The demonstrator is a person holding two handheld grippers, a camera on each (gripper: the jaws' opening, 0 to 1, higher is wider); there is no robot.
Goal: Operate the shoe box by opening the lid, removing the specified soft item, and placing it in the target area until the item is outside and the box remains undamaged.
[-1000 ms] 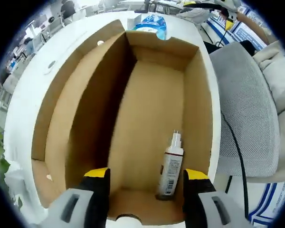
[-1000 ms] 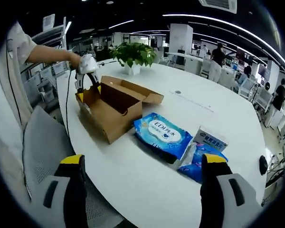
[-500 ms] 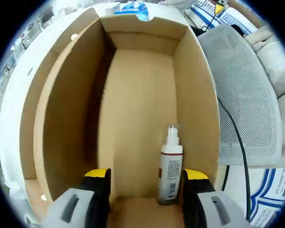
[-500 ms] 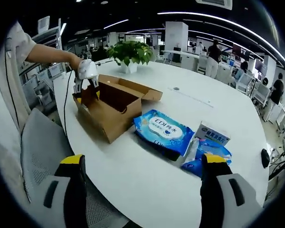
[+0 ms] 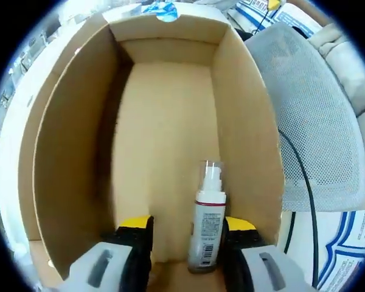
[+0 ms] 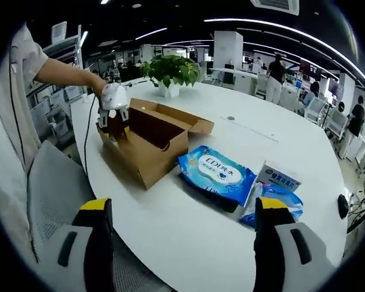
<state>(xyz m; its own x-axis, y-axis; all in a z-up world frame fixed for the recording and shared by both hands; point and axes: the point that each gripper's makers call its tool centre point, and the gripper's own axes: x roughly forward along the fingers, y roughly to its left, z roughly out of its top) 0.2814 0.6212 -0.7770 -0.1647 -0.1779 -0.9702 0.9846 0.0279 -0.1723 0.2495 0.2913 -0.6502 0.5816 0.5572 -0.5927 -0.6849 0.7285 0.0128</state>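
Left gripper view: your left gripper reaches into the open shoe box, jaws spread either side of a spray bottle at 6 o'clock, not clamped.
Right gripper view: your right gripper hangs wide open, empty; box at 11 o'clock, wipes pack near centre on the table.

The shoe box is plain matt brown cardboard, its inner walls smooth and unprinted. Inside it stands a spray bottle of glossy white plastic with a clear cap and a printed label. The table has a smooth white top with a slight sheen. The wipes pack is shiny blue plastic film. The chair is covered in grey woven mesh cloth.
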